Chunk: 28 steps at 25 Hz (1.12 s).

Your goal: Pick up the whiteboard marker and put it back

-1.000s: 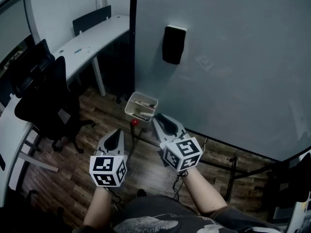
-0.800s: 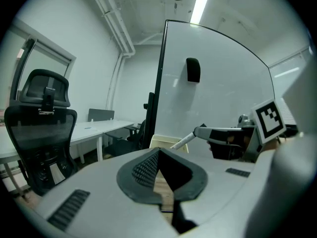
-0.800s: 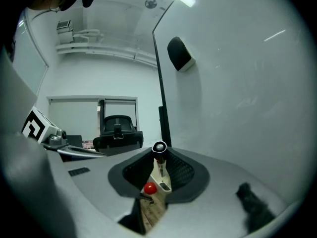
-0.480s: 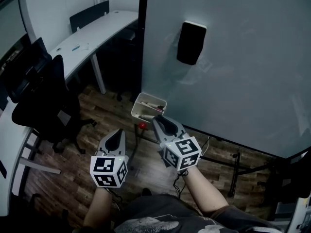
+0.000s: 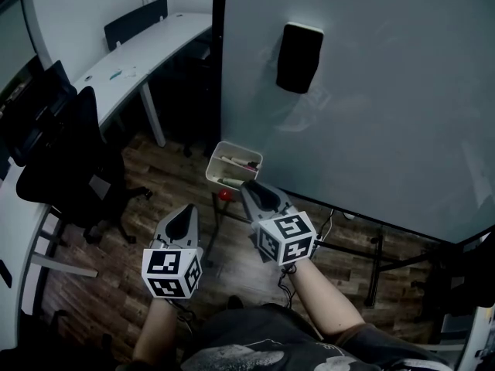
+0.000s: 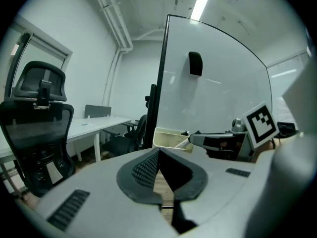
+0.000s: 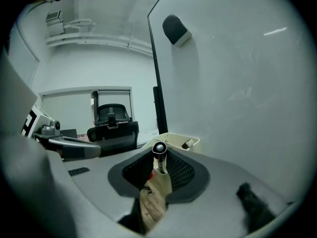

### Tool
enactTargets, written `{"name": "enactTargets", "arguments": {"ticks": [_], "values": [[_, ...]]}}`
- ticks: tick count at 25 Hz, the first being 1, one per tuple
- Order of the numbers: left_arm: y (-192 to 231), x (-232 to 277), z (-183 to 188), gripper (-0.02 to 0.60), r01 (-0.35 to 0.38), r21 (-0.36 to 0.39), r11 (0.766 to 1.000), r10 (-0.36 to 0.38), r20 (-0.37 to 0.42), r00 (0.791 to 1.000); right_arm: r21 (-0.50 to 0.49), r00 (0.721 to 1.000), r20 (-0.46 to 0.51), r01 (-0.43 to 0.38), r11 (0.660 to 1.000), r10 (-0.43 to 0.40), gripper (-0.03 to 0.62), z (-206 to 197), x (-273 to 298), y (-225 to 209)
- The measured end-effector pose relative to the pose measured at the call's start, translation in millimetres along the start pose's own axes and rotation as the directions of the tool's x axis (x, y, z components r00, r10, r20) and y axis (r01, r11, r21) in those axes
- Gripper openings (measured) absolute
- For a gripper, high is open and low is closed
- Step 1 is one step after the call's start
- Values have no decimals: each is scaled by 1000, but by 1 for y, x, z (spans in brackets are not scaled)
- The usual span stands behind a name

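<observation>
we have the right gripper (image 5: pixel 250 191) jaws pinching the whiteboard marker (image 7: pixel 159 158), near the tray (image 5: pixel 211 168); left gripper (image 6: pixel 158 153) jaws pressed together, empty.

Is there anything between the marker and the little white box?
Nothing. In the right gripper view the marker, pinched in the right tongs, points toward the white box with only bare air between.

No legible text, numbers or brands. The cube (image 5: pixel 172 273) on the left gripper (image 5: pixel 186 213) and the cube (image 5: pixel 286 238) on the right gripper (image 5: pixel 249 190) show only black-and-white square patterns.
</observation>
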<state>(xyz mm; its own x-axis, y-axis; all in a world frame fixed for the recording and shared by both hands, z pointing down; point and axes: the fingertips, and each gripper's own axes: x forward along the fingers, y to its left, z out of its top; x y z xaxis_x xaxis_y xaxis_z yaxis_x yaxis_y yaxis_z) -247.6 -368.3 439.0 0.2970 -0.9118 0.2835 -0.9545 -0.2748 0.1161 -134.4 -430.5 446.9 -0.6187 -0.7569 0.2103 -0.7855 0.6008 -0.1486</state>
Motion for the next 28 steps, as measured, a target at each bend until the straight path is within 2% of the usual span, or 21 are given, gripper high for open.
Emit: {"name": "enactTargets", "arguments": {"ticks": [10, 21, 28], "values": [[-8, -7, 3, 14, -12, 14, 1000, 12, 8, 1000, 1, 1000, -26, 0, 1000, 0, 95, -5, 0, -3], [-19, -17, 7, 14, -38, 21, 999, 38, 24, 999, 2, 1000, 13, -8, 1000, 7, 121, 7, -18, -5], [-50, -33, 10, 14, -50, 24, 998, 49, 38, 998, 6, 998, 58, -27, 1000, 27, 121, 22, -56, -6]]}}
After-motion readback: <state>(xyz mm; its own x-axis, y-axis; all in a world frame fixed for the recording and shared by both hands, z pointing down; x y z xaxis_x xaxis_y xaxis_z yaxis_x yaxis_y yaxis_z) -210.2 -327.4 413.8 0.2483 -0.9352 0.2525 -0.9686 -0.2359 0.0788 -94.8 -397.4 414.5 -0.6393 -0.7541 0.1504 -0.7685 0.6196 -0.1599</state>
